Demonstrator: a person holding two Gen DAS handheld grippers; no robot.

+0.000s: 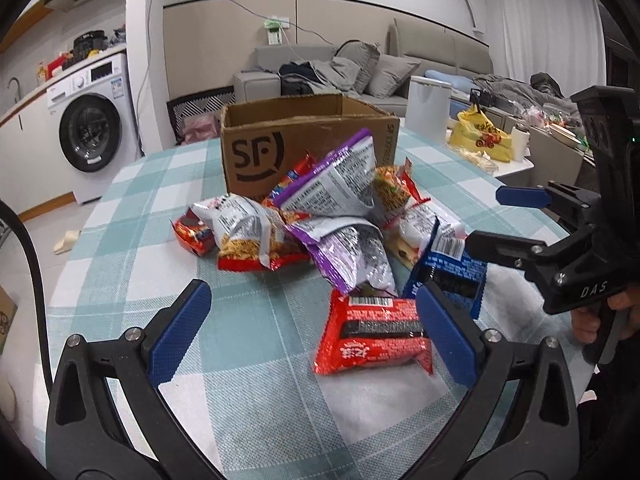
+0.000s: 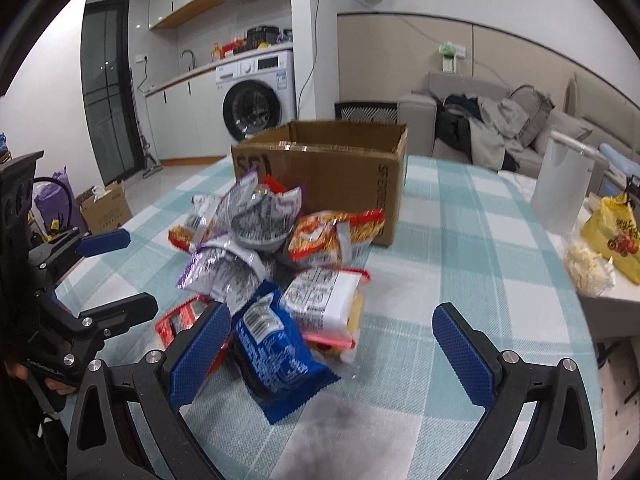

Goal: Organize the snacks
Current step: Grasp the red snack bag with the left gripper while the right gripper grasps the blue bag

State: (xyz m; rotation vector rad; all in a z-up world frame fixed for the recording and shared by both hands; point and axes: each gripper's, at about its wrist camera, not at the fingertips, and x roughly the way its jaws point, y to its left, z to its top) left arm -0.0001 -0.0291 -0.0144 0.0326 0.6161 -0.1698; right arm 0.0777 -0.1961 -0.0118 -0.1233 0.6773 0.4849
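We see a table point(image 1: 132, 208) under a teal and white checked cloth, and near its far side an open cardboard box point(image 1: 304, 140) marked SF; whether anything lies inside it, we cannot tell. In front of the box, touching its near wall, a heap of snack packets point(image 1: 320, 216) lies on the cloth: purple and silver bags on top, red and yellow ones around them. At the near edge of the heap lie a red packet point(image 1: 372, 336) and, just beside it, a blue packet point(image 2: 276, 356) (its barcode side up). The left gripper point(image 1: 312, 332) hovers over the cloth with its blue pads wide apart, the right pad point(image 1: 448, 332) above the red packet's end. The right gripper point(image 2: 332, 356) is likewise spread, empty, its left pad point(image 2: 200, 356) beside the blue packet.
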